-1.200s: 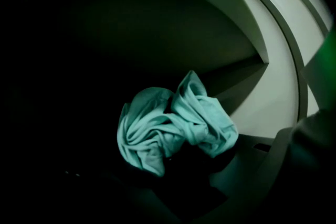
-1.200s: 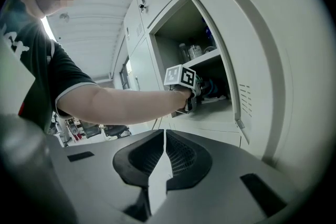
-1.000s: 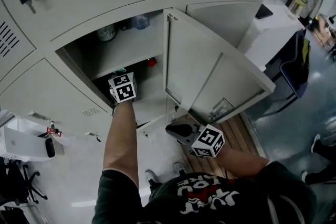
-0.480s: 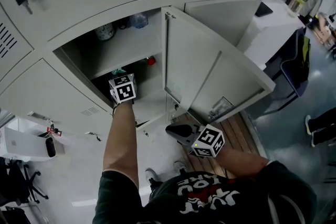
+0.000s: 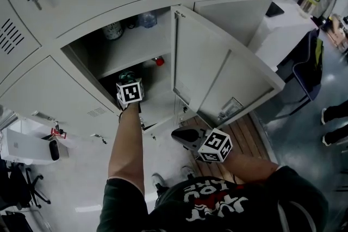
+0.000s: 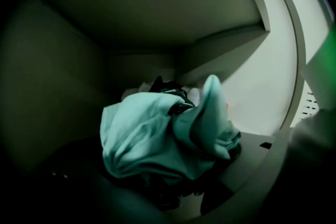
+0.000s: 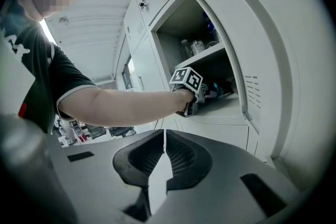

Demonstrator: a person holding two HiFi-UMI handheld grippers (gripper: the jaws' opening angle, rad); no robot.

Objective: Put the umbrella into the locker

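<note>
My left claw (image 5: 129, 83) reaches into the lower compartment of the pale grey steel locker (image 5: 81, 46), its jaws just spread wider. The folded mint-green fabric umbrella (image 6: 168, 134) bunches in front of them, with no squeeze that I can see. The umbrella lies on the compartment floor, near the front and under the grey metal shelf (image 5: 128, 57), with a dark strap showing across its folds. The compartment is dim, and I cannot tell whether any fabric drapes over a jaw. My right claw (image 7: 164, 152) hangs low outside, jaws pressed together on nothing, just below the open grey locker door (image 5: 217, 73). The umbrella looks delivered, so the step in hand is the release. Done well, I judge, it means keeping the jaws wide and backing the left claw straight out along the compartment floor. Going slowly should keep the loose cloth from catching and dragging toward the lip. The claw should also stay clear of the shelf edge overhead.
</note>
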